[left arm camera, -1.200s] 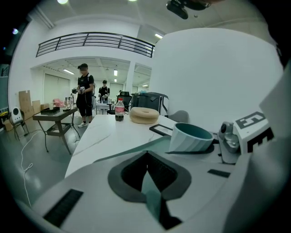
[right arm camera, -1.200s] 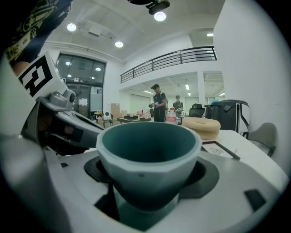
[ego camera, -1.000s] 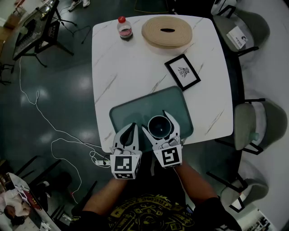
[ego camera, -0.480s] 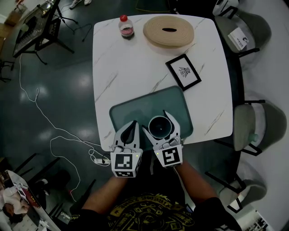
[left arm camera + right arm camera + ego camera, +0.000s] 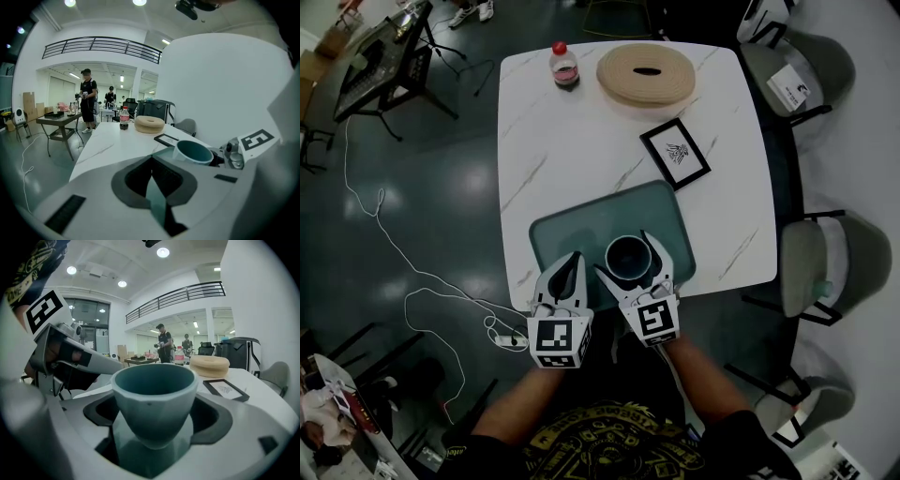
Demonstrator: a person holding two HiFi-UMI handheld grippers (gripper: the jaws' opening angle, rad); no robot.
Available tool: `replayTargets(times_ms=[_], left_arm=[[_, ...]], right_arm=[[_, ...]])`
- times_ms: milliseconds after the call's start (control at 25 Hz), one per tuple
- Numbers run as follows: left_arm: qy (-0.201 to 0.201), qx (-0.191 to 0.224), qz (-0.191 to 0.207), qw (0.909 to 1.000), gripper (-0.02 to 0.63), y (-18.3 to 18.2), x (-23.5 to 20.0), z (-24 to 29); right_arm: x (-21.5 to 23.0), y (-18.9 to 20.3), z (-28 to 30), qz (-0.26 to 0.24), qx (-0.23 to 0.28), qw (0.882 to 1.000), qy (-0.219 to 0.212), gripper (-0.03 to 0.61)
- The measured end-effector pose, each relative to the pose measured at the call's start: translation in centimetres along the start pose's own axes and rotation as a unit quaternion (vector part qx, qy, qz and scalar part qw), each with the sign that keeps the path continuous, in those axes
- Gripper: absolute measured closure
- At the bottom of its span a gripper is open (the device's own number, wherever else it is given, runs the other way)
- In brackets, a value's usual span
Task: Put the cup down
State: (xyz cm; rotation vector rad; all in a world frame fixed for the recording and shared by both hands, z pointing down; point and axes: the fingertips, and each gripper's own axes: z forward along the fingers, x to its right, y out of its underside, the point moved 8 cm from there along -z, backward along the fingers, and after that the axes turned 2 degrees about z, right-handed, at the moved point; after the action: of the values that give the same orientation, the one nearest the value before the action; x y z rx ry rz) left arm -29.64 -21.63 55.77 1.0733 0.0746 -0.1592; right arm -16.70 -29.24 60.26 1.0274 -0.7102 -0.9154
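Tilted right claw (image 5: 622, 251) just opened around cup (image 5: 154, 399).

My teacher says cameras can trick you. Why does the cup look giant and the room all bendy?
Right gripper view: a wide-angle lens sits close to the cup, so it swells, the railing bows, and the ceiling lights glare white. Left gripper view: the same curving, with black corners. Head view: dimmer, and the table bends only slightly.

White left claw (image 5: 576, 259), right claw (image 5: 622, 253); black yellow-printed shirt (image 5: 609, 448).
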Motion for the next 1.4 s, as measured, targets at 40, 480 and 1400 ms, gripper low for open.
replayTargets(times_ms=[40,480,1400], left_arm=[[-0.002,0.003,0.0,1.0,0.603,-0.2,0.0,-0.2],[-0.016,0.044,-0.009,0.9988,0.604,-1.5,2.6,-4.3],[0.002,0.128,0.0,0.9918,0.603,-1.5,15.9,-17.7]], right_arm=[[0.0,-0.1,-0.3,-0.001,-0.001,1.0,0.002,0.135],[-0.8,-2.4,-7.0,-0.005,0.02,1.0,0.01,0.135],[-5.2,-6.0,-25.5,-0.016,0.061,0.998,0.014,0.571]])
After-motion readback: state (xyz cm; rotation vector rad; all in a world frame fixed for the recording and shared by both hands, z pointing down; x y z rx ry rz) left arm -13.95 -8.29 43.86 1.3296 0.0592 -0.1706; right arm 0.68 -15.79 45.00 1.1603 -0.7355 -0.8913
